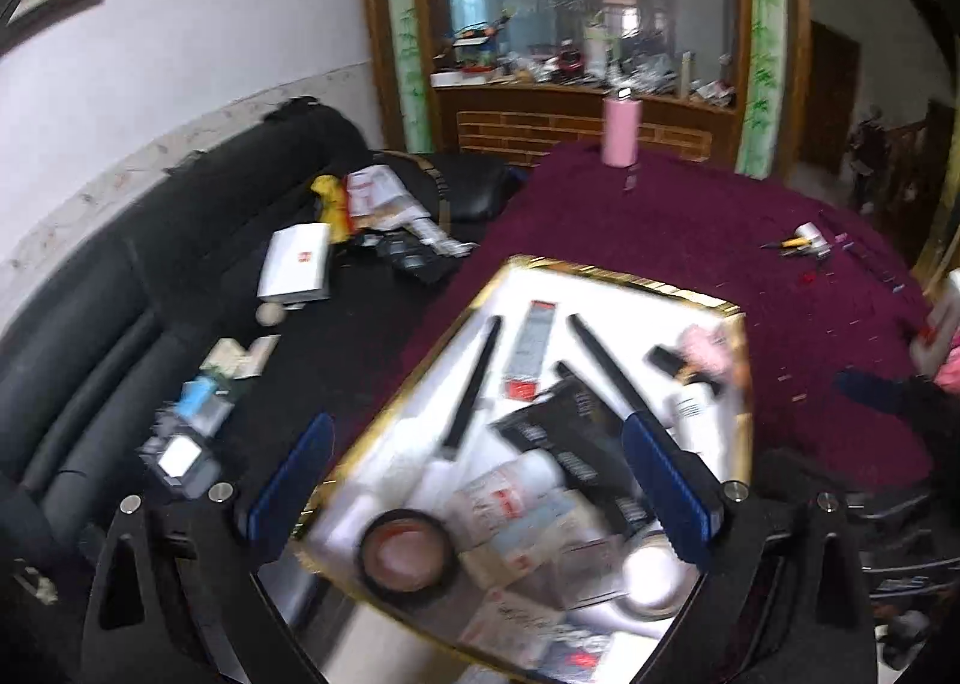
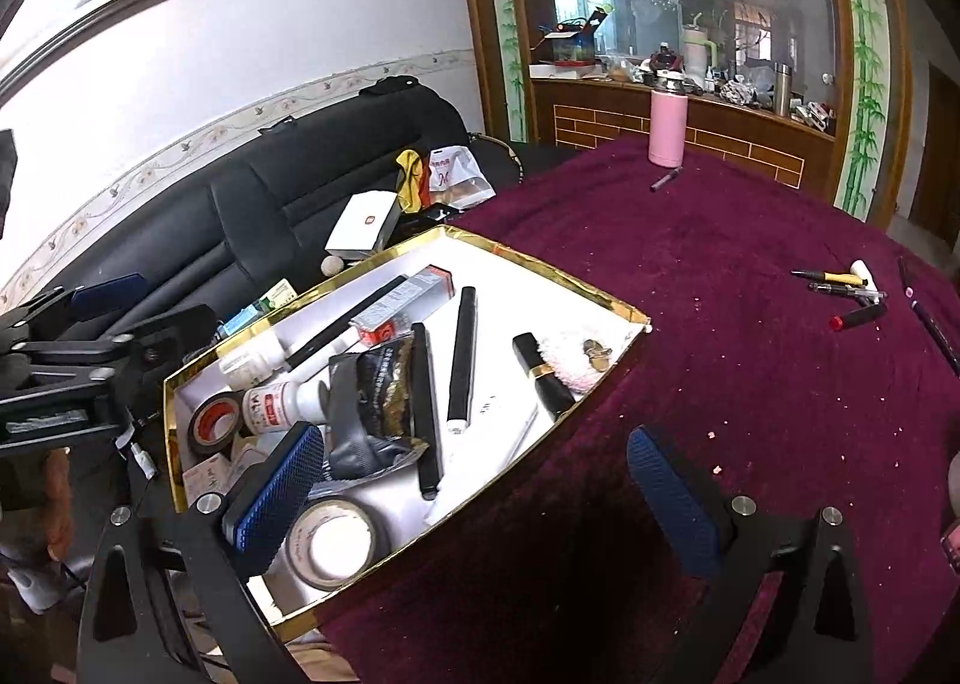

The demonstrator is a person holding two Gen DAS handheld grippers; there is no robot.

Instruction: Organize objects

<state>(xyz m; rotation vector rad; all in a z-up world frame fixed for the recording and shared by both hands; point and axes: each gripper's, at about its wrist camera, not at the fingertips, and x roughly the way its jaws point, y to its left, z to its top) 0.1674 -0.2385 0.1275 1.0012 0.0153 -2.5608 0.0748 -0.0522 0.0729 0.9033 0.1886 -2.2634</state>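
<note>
A white box with a gold rim (image 1: 630,273) (image 2: 540,268) lies on the maroon tablecloth (image 2: 690,276). Inside it are a black tape roll (image 1: 405,558) (image 2: 213,423), a white tape roll (image 2: 333,543), a white bottle (image 2: 282,405), a black pouch (image 1: 570,432) (image 2: 384,396), black sticks (image 2: 462,360), a lipstick (image 2: 540,378) and a pink puff (image 1: 708,348). My left gripper (image 1: 477,432) hangs open over the box with nothing between its fingers. My right gripper (image 2: 474,438) is open too, straddling the box's near right edge, with its right finger over the cloth.
A pink flask (image 2: 666,126) stands at the far side of the table with a pen (image 2: 666,180) in front of it. Several pens (image 2: 846,288) lie on the cloth at the right. A black sofa (image 2: 240,222) at the left holds a white carton (image 2: 366,231) and other clutter.
</note>
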